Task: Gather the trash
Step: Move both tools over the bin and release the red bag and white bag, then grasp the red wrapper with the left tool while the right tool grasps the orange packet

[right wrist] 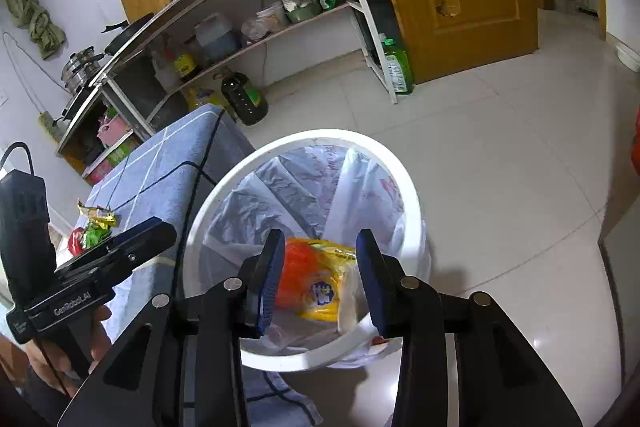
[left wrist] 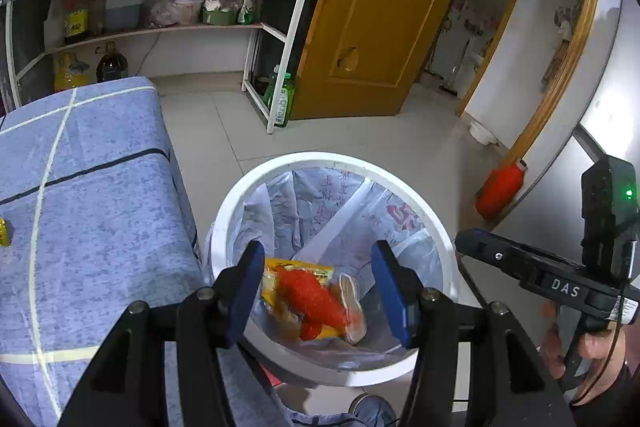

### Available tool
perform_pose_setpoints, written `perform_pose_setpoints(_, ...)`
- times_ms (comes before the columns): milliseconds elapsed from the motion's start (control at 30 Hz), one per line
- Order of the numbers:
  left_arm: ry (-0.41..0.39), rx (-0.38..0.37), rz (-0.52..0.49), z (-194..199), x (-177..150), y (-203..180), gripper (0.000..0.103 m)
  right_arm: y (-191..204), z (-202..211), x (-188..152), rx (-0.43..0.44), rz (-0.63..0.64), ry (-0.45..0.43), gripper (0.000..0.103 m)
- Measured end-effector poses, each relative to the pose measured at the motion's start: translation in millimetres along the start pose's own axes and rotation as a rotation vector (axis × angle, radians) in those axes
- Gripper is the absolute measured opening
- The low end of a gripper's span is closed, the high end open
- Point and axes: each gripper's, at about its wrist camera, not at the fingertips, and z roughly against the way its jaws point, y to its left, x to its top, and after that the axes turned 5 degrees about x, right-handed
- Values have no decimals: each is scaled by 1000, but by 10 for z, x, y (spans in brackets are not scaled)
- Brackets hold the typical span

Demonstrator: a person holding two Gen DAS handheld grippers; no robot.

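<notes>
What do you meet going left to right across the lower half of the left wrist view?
Blue-covered table → white trash bin holding the snack wrapper → red bottle on the floor → right gripper.

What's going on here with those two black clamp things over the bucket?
A person is clearing trash with a handheld gripper in each hand. Both the left gripper and the right gripper are open above a white bin lined with a plastic bag. A red and yellow snack wrapper lies inside the bin, gripped by neither. More crumpled wrappers sit on the blue-covered table beside the bin, not yet collected.
</notes>
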Motion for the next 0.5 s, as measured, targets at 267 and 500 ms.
perform_pose_setpoints(267, -86, 47, 18, 435, -5, 213, 58, 381, 112, 42, 75, 80, -50, 38)
perform_pose_setpoints(500, -160, 137, 74, 924, -92, 651, 58, 967, 35, 35, 157, 184, -52, 38)
